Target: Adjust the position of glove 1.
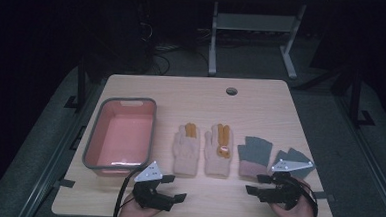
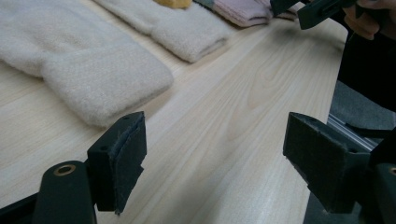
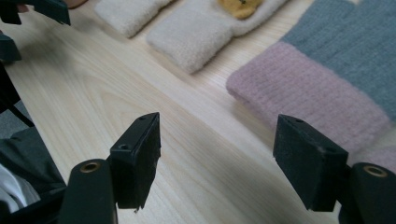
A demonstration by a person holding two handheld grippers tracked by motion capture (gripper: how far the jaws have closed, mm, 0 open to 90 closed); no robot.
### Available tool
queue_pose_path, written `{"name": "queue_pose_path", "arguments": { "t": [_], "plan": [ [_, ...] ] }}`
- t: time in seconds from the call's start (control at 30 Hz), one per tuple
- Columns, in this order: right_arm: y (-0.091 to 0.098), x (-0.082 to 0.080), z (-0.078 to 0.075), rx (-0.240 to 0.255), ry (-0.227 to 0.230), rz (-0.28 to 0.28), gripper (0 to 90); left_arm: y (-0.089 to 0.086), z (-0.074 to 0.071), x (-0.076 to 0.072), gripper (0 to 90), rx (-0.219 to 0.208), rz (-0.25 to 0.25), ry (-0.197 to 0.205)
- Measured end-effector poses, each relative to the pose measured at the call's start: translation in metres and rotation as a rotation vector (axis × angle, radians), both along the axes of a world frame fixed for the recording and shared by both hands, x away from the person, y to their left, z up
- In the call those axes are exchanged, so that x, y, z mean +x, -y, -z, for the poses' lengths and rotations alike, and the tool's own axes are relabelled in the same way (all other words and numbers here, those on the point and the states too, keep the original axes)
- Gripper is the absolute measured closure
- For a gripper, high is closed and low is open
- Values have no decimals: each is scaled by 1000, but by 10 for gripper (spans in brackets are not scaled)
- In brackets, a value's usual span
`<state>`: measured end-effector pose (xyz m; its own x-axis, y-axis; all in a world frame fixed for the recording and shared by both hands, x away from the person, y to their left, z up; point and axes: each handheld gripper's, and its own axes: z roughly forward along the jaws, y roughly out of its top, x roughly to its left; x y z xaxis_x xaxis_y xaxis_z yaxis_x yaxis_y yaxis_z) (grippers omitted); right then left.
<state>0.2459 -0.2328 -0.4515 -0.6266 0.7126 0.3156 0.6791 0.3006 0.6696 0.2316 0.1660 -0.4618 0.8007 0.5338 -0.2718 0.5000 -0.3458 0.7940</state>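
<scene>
1. Your left gripper (image 1: 173, 186) sits at the near edge of the table (image 1: 261, 99), just in front of the pink basin (image 1: 121, 135). Its jaws stand wide apart with nothing between them; in the left gripper view only bare wood lies between the pads.
2. Your right gripper (image 1: 259, 184) sits at the near right of the table, its jaws pointing toward the left one. They too stand wide apart and hold nothing.
3. Four gloves lie flat in a row across the middle of the table, cuffs toward you.
4. The left cream glove (image 1: 186, 149) has orange fingertips and lies just right of the basin, apart from it. In the left gripper view its cuff (image 2: 100, 79) is near the left-hand pad but not touching it.
5. The right cream glove (image 1: 218, 150) lies just beside the first, with orange fingers and a small patch on its back.
6. The grey glove with a pink cuff (image 1: 253, 156) lies next, right in front of your right gripper. In the right gripper view its pink cuff (image 3: 303, 93) is close beyond the right-hand pad, not between the pads.
7. A second grey glove (image 1: 298, 158) lies farthest right, partly hidden by the grey plate on your right gripper.
8. The basin is empty and stands at the left of the table.
</scene>
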Motion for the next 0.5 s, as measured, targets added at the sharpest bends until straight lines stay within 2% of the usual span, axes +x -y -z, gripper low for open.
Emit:
{"name": "queue_pose_path", "arguments": {
  "t": [0.5],
  "plan": [
    [-15, 3, -2, -17, 13, -52, 312, 1, 2, -7, 216, 9, 7, -11]
  ]
}}
